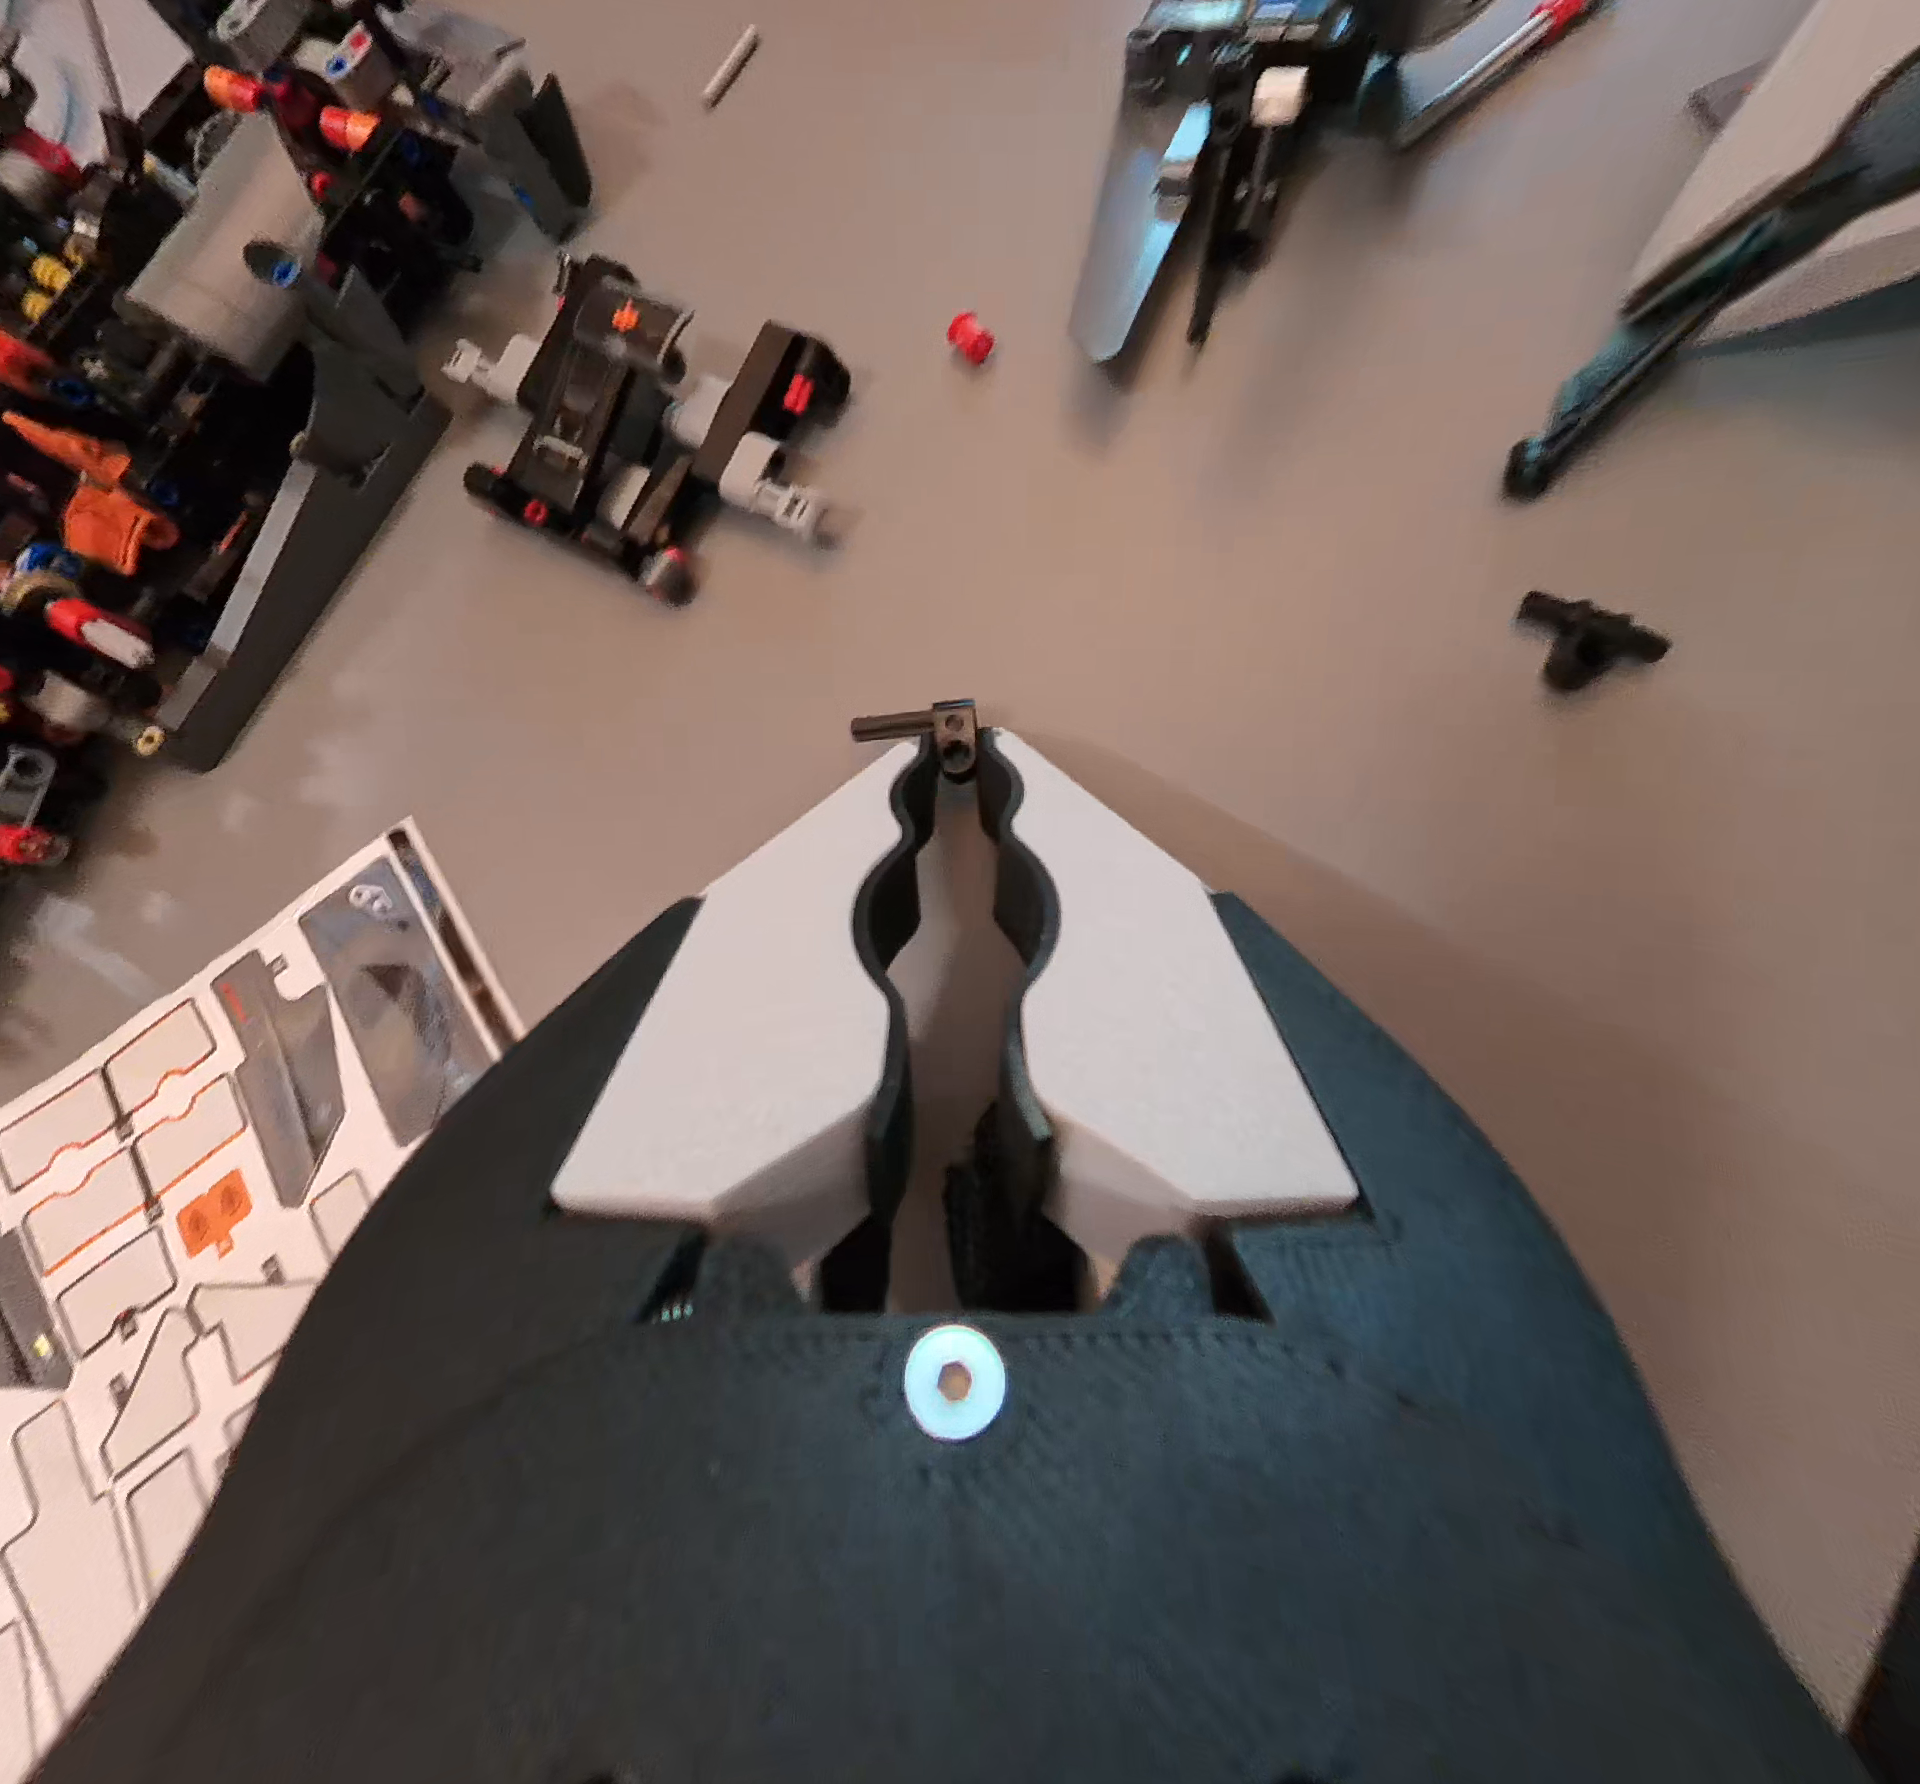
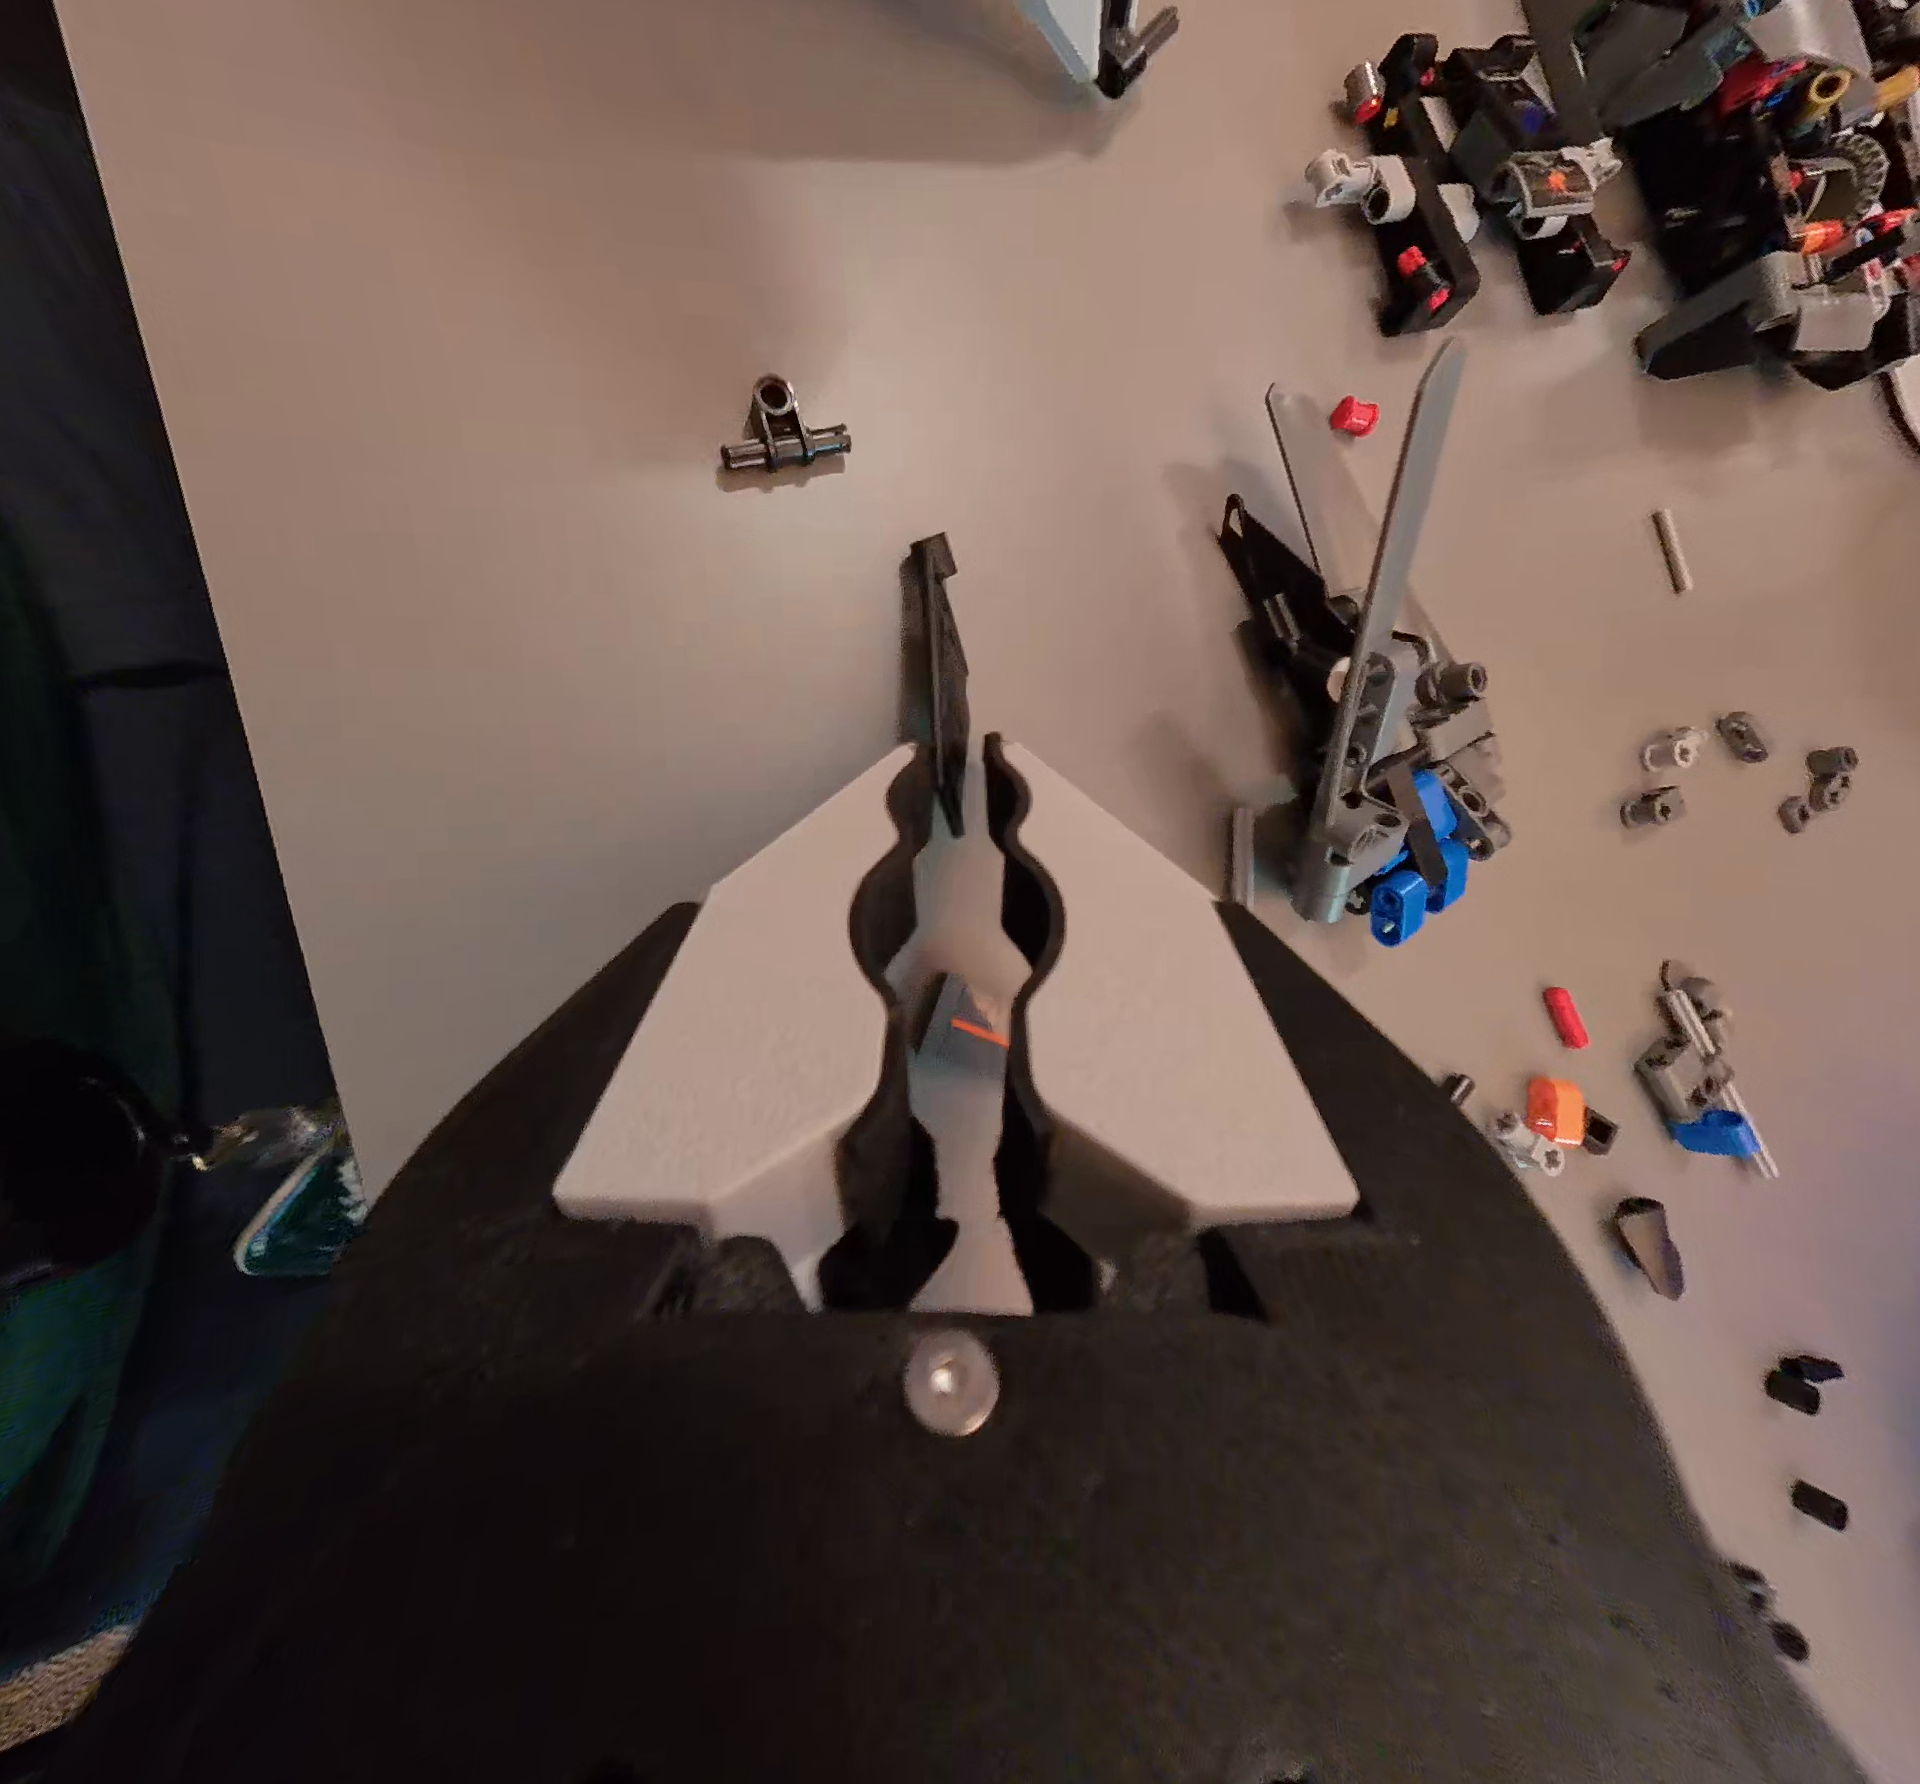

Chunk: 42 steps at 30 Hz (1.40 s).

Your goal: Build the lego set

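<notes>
My left gripper [image 1: 954, 749] is shut on a small black connector [image 1: 954, 728] with a dark pin sticking out to its left, held above the table. My right gripper [image 2: 953, 747] is shut on a thin black blade-like piece [image 2: 935, 654] that juts forward past the tips; a grey part with an orange stripe [image 2: 961, 1028] shows between the fingers farther back. A black T-shaped connector [image 2: 784, 441] lies on the table ahead of the right gripper and also shows in the left wrist view [image 1: 1590, 641]. The large black, grey and orange build [image 1: 208, 332] stands at the left.
A small black-and-grey sub-assembly [image 1: 644, 435] and a red bush [image 1: 971, 337] lie mid-table. A winged grey-and-blue assembly [image 2: 1371, 747] lies to the right. Loose small pieces [image 2: 1745, 778] lie beyond it. A sticker sheet [image 1: 156, 1194] is at bottom left. The table edge [image 2: 208, 591] runs along the left. The tips of one gripper are about 15 cm away from the tips of the other. It is some 9 cm from my left tips to the red bush [image 1: 971, 337]. It turns up in the right wrist view [image 2: 1359, 414] as well.
</notes>
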### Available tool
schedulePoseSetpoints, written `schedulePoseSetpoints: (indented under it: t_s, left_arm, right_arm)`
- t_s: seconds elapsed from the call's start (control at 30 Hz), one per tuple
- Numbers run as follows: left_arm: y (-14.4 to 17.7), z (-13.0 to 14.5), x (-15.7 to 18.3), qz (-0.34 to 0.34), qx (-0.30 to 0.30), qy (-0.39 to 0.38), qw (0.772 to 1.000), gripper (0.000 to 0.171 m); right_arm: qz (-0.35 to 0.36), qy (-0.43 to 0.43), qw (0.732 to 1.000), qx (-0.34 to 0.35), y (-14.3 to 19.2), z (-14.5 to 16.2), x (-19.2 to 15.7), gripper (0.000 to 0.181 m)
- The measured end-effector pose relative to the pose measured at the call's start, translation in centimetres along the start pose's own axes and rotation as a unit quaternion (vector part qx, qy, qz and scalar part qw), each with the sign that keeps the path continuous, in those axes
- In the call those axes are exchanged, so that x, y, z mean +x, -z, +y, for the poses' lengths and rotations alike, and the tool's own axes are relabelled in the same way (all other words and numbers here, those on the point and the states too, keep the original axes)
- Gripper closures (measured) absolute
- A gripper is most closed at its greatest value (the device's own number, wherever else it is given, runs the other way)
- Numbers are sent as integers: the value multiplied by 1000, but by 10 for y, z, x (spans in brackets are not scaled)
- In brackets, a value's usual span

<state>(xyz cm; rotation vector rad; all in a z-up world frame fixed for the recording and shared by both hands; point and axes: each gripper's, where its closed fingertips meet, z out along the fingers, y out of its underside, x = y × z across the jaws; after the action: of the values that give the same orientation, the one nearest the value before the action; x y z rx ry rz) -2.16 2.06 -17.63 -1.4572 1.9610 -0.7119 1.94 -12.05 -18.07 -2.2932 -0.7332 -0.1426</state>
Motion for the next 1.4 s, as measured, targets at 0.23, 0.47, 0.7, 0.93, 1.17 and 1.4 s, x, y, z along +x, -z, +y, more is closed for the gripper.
schedulePoseSetpoints:
  t_s: [0.23,0.47,0.7,0.93,1.17,1.4]
  left_arm:
    - [8,-52,26,13,83,-14,996,166]
    - [10,-97,60,27,167,-46,985,166]
    - [16,-108,86,114,156,-13,981,166]
    - [17,-112,107,210,124,40,969,166]
    - [13,-117,111,229,118,58,965,167]
    - [18,-132,110,244,166,93,951,166]
  right_arm:
    - [18,-41,996,71,21,-19,18,163]
    - [1,-159,971,179,35,-65,40,164]
    - [136,102,977,125,39,-73,31,167]
    - [185,223,955,69,38,-70,27,169]
    - [165,203,963,69,43,-64,30,172]
    - [115,94,979,143,54,-68,36,173]
